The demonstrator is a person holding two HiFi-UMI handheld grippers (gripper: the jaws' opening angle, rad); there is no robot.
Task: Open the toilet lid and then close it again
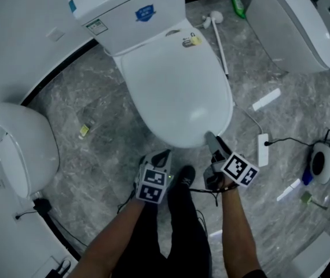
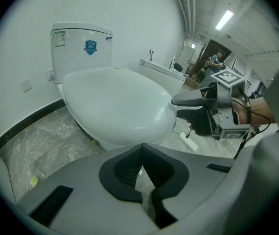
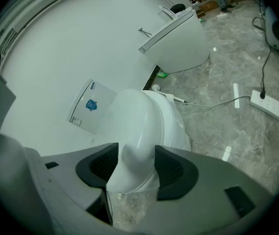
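The white toilet lid (image 1: 176, 86) lies down on the bowl below the tank (image 1: 130, 10). My right gripper (image 1: 212, 142) is at the lid's front right edge. In the right gripper view that edge (image 3: 139, 126) fills the gap between the two dark pads and touches both, so the right gripper (image 3: 135, 160) is shut on it. From the left gripper view the right gripper (image 2: 181, 106) straddles the rim with one jaw above and one below. My left gripper (image 1: 164, 156) hangs just in front of the lid's front left, apart from it, with its pads (image 2: 129, 168) together and nothing between them.
A second white toilet (image 1: 14, 149) stands at the left and a third (image 1: 295, 25) at the upper right. A toilet brush (image 1: 217, 22) lies beside the tank. A power strip (image 1: 263, 149), cables and a round device (image 1: 324, 161) lie on the marble floor at the right.
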